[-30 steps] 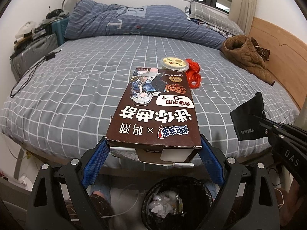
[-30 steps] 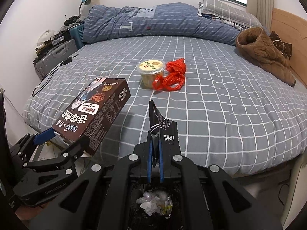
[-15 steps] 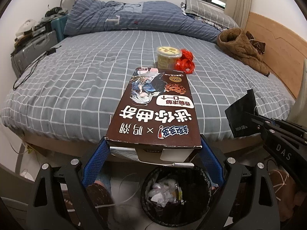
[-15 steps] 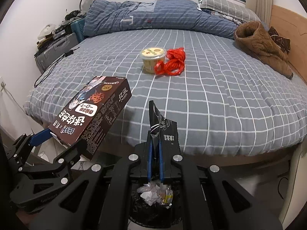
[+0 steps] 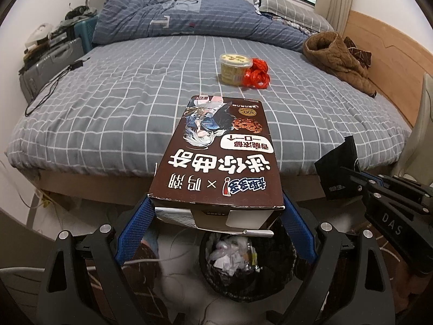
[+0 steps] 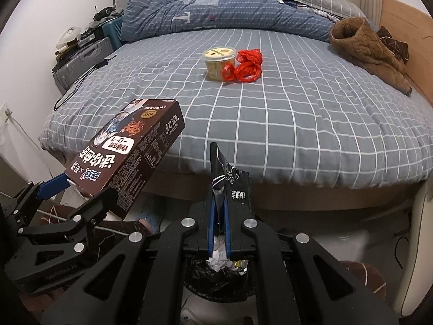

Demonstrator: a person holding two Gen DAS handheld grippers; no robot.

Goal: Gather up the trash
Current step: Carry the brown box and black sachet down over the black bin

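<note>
My left gripper (image 5: 216, 211) is shut on a brown snack box (image 5: 219, 159), held level above a black trash bin (image 5: 243, 260) with crumpled trash inside. My right gripper (image 6: 219, 208) is shut on a black wrapper (image 6: 230, 187), upright over the same bin (image 6: 219, 276). The box (image 6: 130, 151) and left gripper show at the left of the right wrist view. The wrapper (image 5: 337, 173) shows at the right of the left wrist view. A yellow cup (image 5: 234, 65) and a red plastic bag (image 5: 257, 74) lie on the bed.
The grey checked bed (image 5: 135, 103) fills the view ahead, with a blue duvet (image 5: 189, 21) at the back and a brown coat (image 5: 335, 57) at the right by the wooden headboard. A suitcase (image 5: 51, 62) and a cable stand at the left.
Both grippers have drawn back from the bed with their loads. The bed edge has receded and more of the bin shows beneath them.
</note>
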